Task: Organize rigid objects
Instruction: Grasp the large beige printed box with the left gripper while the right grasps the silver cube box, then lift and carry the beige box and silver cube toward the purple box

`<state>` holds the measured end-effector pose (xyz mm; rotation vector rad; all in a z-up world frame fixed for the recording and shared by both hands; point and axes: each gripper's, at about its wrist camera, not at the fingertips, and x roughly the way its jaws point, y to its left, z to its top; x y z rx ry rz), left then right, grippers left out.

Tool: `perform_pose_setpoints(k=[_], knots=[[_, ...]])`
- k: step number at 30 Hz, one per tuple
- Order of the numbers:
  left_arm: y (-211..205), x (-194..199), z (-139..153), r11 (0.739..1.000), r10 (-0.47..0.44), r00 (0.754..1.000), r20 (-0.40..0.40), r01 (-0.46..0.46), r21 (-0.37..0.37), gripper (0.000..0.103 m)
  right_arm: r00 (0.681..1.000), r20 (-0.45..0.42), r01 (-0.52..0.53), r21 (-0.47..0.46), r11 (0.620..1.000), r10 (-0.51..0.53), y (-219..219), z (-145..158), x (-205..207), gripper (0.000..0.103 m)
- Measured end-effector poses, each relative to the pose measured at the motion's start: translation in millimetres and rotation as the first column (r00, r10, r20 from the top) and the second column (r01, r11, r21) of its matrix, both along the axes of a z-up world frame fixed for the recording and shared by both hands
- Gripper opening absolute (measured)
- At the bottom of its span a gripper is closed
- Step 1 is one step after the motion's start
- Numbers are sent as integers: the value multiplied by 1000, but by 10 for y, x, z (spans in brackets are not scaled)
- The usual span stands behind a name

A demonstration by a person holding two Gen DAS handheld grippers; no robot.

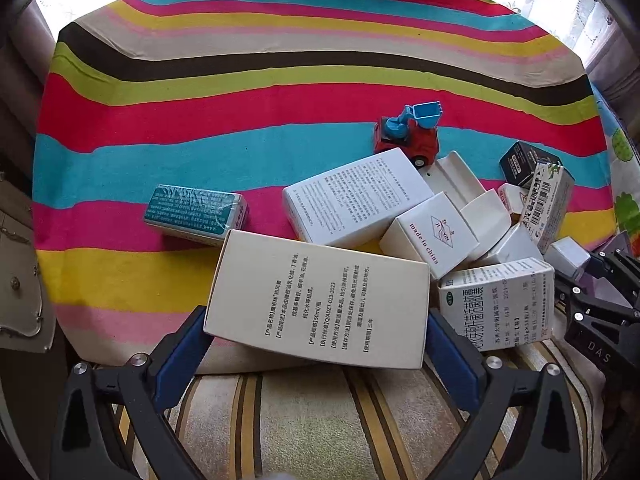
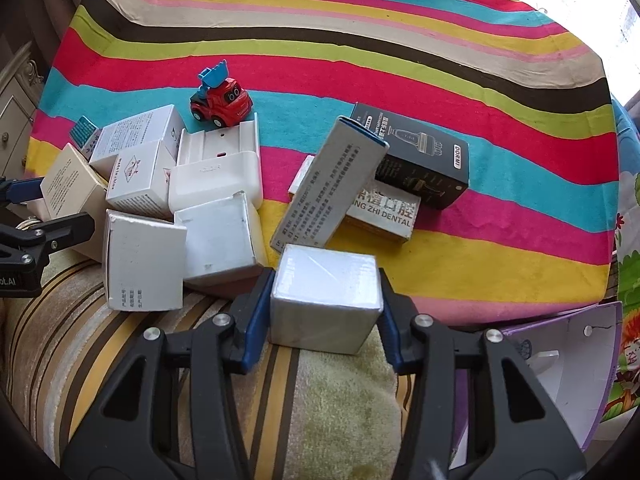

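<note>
Striped cloth (image 1: 280, 112) in bright bands of red, blue, yellow and green covers a surface littered with small cartons, with a brown-striped cushion (image 2: 328, 392) along its near edge.

From the left wrist view, the left gripper (image 1: 316, 344) has its blue pads pressed on the two short ends of a large cream box (image 1: 320, 300), so it is clamped on it. That box lies flat across the claw, its long axis running left to right between the fingers, half over the cloth edge.

From the right wrist view, the right gripper (image 2: 326, 312) has its blue pads against the left and right faces of a small white cube-like box (image 2: 326, 300) wrapped in shiny film, so it appears clamped on it. The cube sits straight ahead of the claw at the near edge of the cloth, squarely between the fingers.

Beyond it lie a grey box (image 2: 328, 184) leaning diagonally, a dark box (image 2: 420, 160), more white cartons to the left, and a red toy truck (image 2: 220, 100) farther off.

Each hand seems to have its own box in grip; the likely next step is to lift them clear and place them in order.
</note>
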<state>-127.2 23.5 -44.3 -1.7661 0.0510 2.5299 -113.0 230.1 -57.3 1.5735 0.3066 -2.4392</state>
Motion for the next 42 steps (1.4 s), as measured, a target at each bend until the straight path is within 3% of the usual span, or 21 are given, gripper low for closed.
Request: perform_pose_setpoints(k=[13, 42], knots=[[-25, 277, 449, 983, 87, 976, -200, -117, -143, 102, 996, -89, 26, -12, 1000, -27, 86, 207, 150, 51], [566, 616, 892, 977, -32, 939, -342, -43, -210, 102, 974, -189, 102, -123, 987, -124, 534, 639, 515, 51]])
